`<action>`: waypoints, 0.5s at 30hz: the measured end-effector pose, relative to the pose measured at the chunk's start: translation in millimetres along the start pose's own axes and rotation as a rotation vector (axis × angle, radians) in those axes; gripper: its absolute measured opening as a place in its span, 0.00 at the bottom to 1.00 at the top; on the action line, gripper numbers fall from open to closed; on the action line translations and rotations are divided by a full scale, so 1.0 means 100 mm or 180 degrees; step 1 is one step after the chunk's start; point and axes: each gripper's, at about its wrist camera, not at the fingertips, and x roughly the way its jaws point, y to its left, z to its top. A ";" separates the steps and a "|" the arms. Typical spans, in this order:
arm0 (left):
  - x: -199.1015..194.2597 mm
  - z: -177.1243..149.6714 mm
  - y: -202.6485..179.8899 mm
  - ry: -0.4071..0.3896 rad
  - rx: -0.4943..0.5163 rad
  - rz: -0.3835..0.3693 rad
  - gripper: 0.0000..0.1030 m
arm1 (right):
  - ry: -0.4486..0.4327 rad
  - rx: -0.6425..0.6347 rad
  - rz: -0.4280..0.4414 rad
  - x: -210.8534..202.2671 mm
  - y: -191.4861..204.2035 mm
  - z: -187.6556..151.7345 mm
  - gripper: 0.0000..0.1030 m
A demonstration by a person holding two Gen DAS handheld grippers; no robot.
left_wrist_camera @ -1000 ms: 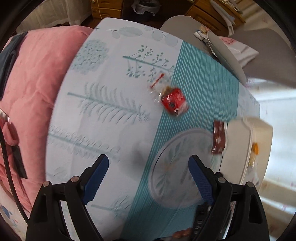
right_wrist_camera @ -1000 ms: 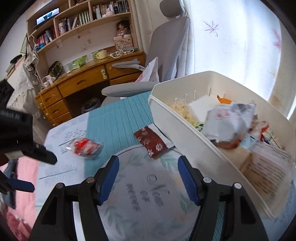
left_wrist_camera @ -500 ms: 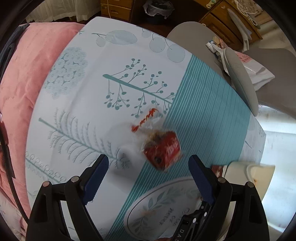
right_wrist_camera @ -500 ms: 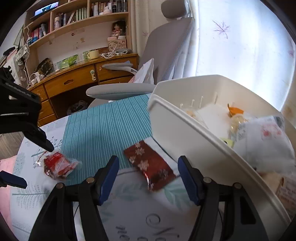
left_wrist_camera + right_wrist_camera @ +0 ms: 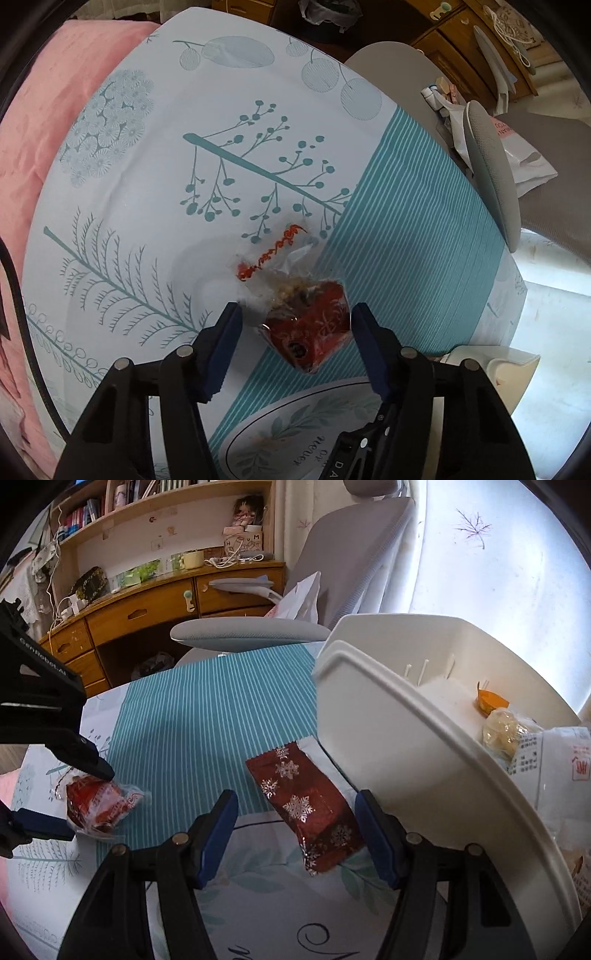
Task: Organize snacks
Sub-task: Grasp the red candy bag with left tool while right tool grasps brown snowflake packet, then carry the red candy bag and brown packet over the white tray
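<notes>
Here the left gripper (image 5: 295,341) has just been closing around the clear red-tied snack bag (image 5: 308,326), pad contact unclear. The right gripper (image 5: 293,832) stands wide over the snowflake wrapper (image 5: 308,808), its lower end partly hidden.

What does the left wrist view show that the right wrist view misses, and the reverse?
Left wrist only: the pink quilt beside the table, and the left claw from behind, its jaws just closing around the clear-wrapped red snack, pads not visibly pressing. Right wrist only: the dark red snowflake foil packet between the open right claw jaws, and snacks inside the white plastic bin. Both: red snack, bin, striped tablecloth.
</notes>
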 end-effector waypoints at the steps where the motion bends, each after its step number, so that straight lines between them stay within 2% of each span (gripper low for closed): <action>1: 0.01 0.01 0.00 0.0014 -0.0017 -0.0027 0.57 | 0.0026 -0.0006 0.0015 0.01 0.00 0.00 0.64; 5: 0.06 0.03 -0.01 0.0041 -0.0062 -0.0080 0.56 | 0.0196 0.0058 0.0077 0.07 -0.05 0.03 0.56; 10: -0.01 0.01 0.07 0.0023 -0.0036 -0.0089 0.52 | 0.0295 0.0149 0.0062 0.09 -0.13 0.07 0.31; 15: -0.05 -0.03 0.17 0.0060 -0.0017 -0.0187 0.49 | 0.0463 0.0151 0.0234 0.11 -0.19 0.10 0.26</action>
